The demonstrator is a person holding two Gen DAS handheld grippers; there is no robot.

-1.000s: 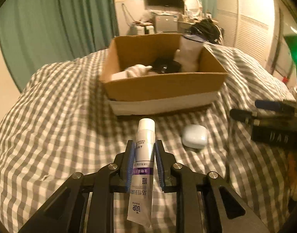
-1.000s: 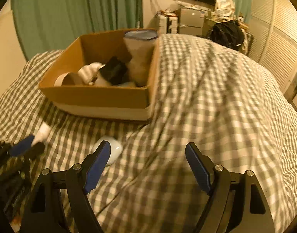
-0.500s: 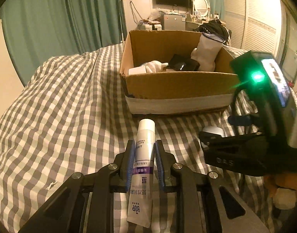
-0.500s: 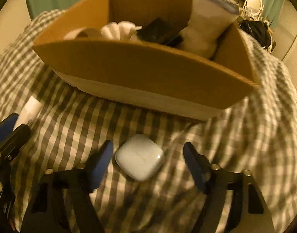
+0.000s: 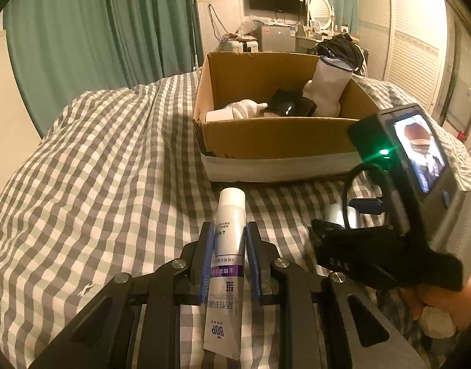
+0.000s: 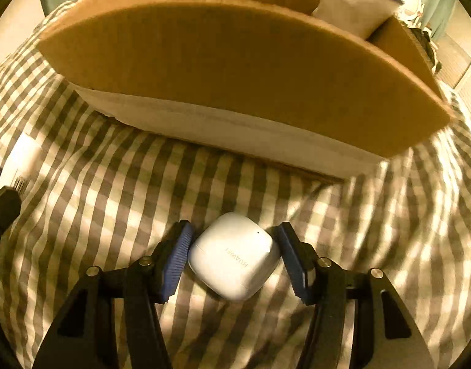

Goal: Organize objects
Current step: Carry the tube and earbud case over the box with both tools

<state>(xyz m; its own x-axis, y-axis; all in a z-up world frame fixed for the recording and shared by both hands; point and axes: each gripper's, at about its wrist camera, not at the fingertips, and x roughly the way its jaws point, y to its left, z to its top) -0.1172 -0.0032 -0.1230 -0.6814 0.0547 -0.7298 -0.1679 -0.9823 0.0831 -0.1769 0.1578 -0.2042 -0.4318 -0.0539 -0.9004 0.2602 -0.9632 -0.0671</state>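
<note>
The left tool (image 5: 228,246) is clamped on a white tube (image 5: 227,252) with a purple band, its capped end pointing forward toward the cardboard box (image 5: 275,136) and its flat crimped end hanging back between the tool's arms. The tube is held above the checked bedspread (image 5: 112,169), just short of the box's near wall. The box sits on the bed and holds a white sock (image 5: 327,86) standing at the far right, a black item (image 5: 292,104) in the middle and some pale things at the left that are hard to make out. The right tool (image 6: 234,253) is low over the bedspread with its blue pads (image 6: 175,256) set on either side of a small white earbud case (image 6: 234,259); the pads stand narrowly apart, close to the case's sides, with a thin gap visible on each side, so it is not yet gripped. The case lies on the bedspread just in front of the box's near wall, its lettered top facing up. In the left view the right tool's body, with a lit screen (image 5: 420,150) and a green light, sits just right of the tube.
</note>
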